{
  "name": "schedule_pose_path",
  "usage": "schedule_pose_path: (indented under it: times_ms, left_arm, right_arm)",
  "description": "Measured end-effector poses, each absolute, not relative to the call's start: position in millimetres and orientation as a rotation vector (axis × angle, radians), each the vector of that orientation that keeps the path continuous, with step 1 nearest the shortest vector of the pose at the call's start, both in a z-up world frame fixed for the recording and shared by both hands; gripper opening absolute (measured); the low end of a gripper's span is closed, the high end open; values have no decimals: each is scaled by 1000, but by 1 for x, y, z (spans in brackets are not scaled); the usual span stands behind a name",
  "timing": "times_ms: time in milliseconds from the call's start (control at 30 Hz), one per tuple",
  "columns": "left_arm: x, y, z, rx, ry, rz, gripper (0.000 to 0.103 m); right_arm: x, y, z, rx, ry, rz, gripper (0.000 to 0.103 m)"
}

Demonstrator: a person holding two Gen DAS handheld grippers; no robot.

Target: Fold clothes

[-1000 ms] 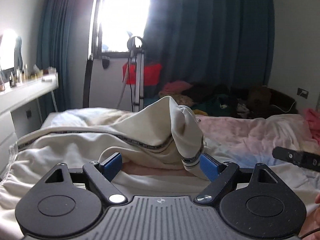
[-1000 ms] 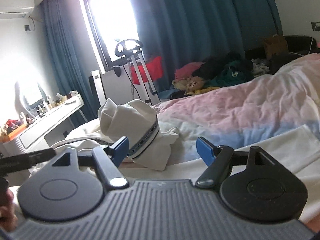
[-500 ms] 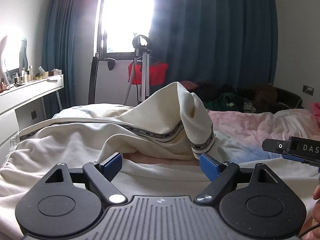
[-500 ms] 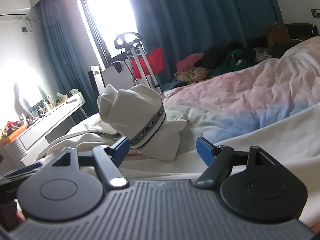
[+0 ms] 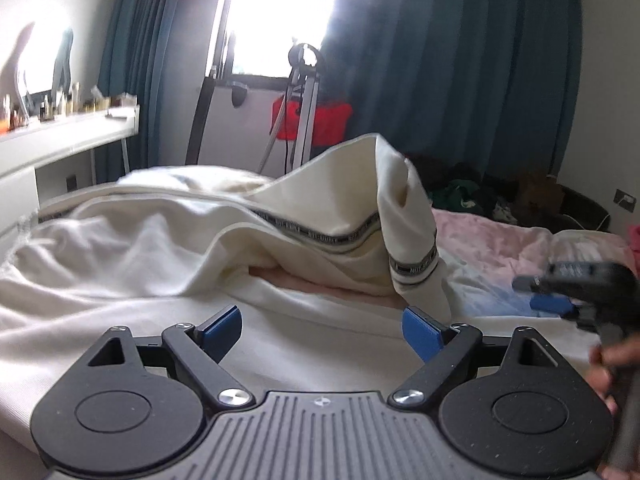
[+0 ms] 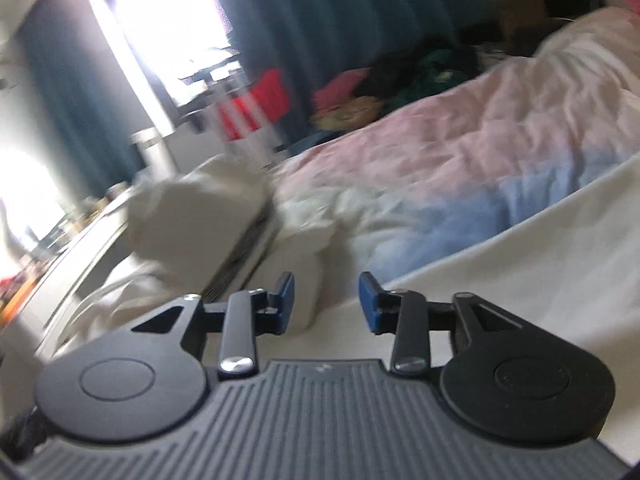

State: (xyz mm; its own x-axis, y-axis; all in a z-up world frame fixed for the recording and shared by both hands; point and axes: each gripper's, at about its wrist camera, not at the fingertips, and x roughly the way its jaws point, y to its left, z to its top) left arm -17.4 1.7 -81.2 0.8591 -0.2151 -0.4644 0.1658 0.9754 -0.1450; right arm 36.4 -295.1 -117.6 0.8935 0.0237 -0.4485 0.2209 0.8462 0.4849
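Your left gripper (image 5: 322,326): blue pads wide apart, gripping nothing, low over cream knit garment with black-and-white logo tape (image 5: 340,208) heaped on pink-and-blue quilted bed (image 5: 520,248).

Right wrist view, blurred: your right gripper (image 6: 326,304) parted, empty; garment's bunched end (image 6: 208,220) just ahead-left.

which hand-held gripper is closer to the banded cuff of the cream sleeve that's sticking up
Left, though it's close. The left hand-held gripper is open with the cuff just beyond its right finger. The right hand-held gripper, also open, sits right of the cuff, near its left finger; that view is blurred.
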Motion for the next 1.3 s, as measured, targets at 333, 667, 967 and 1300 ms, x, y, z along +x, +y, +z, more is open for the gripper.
schedule_pose_path:
  times_ms: [333,667,967,1300]
  left_arm:
    - [8,-16,-114,-83,554,-282,88]
    - [43,0,-143,-208,675,-344,89]
    - [43,1,-144,-200,652,-346,91]
    - [46,7,-140,-233,644,-331,91]
  right_arm:
    - [165,-317,-152,781,557,-46,64]
    - [233,-303,-175,719,577,-100,9]
    - [234,-367,-92,597,317,-326,8]
    - [141,-535,-53,678,152,-668,8]
